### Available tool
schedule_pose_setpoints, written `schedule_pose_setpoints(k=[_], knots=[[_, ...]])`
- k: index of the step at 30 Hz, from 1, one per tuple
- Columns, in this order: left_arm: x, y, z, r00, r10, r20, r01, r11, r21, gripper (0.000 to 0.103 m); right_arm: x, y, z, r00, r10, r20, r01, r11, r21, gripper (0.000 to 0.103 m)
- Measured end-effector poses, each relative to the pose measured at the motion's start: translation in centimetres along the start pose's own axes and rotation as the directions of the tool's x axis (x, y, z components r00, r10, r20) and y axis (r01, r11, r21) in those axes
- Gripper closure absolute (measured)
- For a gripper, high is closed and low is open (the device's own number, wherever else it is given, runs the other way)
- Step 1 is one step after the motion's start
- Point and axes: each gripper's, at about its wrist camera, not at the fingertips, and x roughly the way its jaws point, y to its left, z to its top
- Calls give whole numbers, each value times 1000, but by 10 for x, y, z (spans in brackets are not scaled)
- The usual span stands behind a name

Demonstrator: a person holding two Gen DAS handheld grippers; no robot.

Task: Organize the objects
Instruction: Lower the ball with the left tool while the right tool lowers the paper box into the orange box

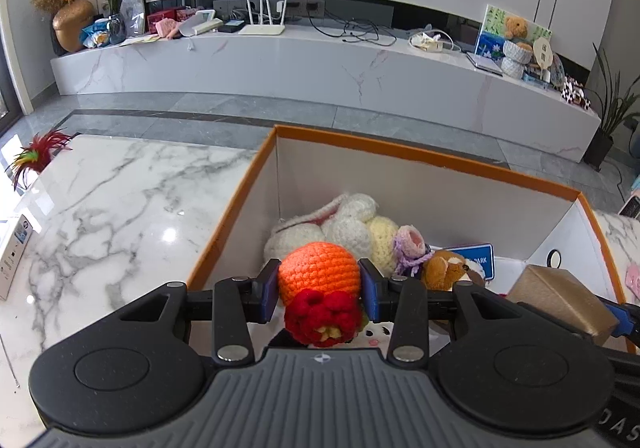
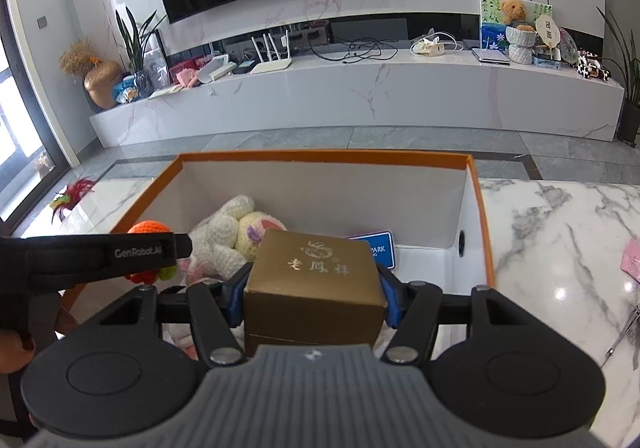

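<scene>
Crocheted orange toy (image 1: 318, 276), boxy gold carton (image 2: 314, 288)

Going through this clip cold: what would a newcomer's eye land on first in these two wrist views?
First, the orange crocheted toy with its red knitted end, clamped in the left gripper over the near left of the orange-rimmed box. Next, the gold gift box with gilt characters, pinched in the right gripper above the same box. Below them, cream crocheted plush toys already lie inside at its left.
</scene>
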Motion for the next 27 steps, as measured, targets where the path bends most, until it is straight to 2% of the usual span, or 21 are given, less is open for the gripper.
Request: schedule_pose_setpoints(k=[11, 27], knots=[[17, -3, -4, 998, 53, -42, -51, 998, 46, 56, 17, 3, -2, 998, -45, -32, 44, 999, -5, 40], [28, -3, -4, 996, 51, -74, -46, 997, 61, 56, 29, 4, -4, 996, -80, -41, 79, 997, -21, 40]])
